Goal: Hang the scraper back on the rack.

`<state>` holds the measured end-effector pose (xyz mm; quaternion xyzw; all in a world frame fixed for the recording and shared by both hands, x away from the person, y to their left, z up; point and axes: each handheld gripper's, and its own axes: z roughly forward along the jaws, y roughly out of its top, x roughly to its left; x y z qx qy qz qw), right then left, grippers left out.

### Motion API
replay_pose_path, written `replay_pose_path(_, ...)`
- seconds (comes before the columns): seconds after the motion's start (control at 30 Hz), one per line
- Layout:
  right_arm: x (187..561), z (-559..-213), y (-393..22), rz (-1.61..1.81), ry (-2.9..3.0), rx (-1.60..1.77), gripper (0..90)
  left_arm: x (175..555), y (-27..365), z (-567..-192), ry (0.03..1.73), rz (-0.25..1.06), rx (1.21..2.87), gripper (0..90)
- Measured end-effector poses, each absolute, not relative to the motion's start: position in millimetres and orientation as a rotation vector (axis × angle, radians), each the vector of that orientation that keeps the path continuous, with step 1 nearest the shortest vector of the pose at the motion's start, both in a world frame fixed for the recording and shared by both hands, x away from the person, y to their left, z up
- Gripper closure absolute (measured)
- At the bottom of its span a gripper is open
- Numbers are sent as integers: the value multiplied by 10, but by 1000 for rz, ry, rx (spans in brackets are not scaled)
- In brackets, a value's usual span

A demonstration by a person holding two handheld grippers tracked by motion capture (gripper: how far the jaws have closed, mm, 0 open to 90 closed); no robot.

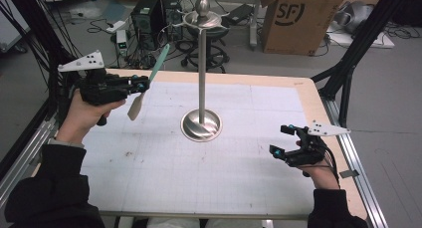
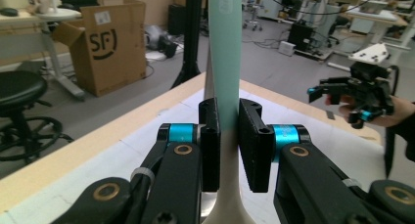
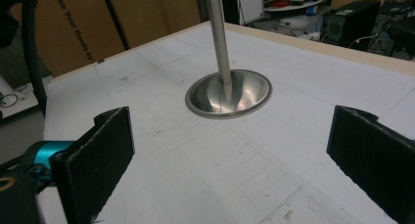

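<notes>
High view: left hand-held gripper (image 1: pixel 141 83) clamped on a mint-green, cream-bladed silicone spatula (image 1: pixel 148 82) above the desk's (image 1: pixel 149 168) far-left corner, steel pole stand (image 1: pixel 201 124) mid-desk, right hand-held gripper (image 1: pixel 281 140) spread near the right edge, left gripper view: pads pinching the spatula (image 2: pixel 225 77) upright, right gripper view: jaws wide, stand base (image 3: pixel 228 94) ahead

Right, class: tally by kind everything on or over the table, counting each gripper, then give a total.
Grippers: 2, left gripper and right gripper
Spatulas: 1, mint-handled spatula held in the left jaws
Metal stands: 1, steel stand
Total: 4
</notes>
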<state>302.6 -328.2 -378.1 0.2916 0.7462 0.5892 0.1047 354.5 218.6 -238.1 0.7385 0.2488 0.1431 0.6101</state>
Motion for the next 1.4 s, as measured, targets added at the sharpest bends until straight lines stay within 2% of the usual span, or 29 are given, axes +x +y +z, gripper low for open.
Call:
replay_pose_path(0.33, 3026, -3775, -3312, 1744, 2189, 864, 26, 3602, 2038, -2170, 530, 416, 1647, 798)
replay_pose_path(1.07, 3026, -3778, -3319, 1737, 2190, 864, 26, 3595, 2139, -2130, 531, 413, 1590, 798)
replay_pose_path(1.4, 3022, -3773, -3329, 1741, 2184, 869, 26, 3644, 2069, -2147, 523, 388, 1591, 797)
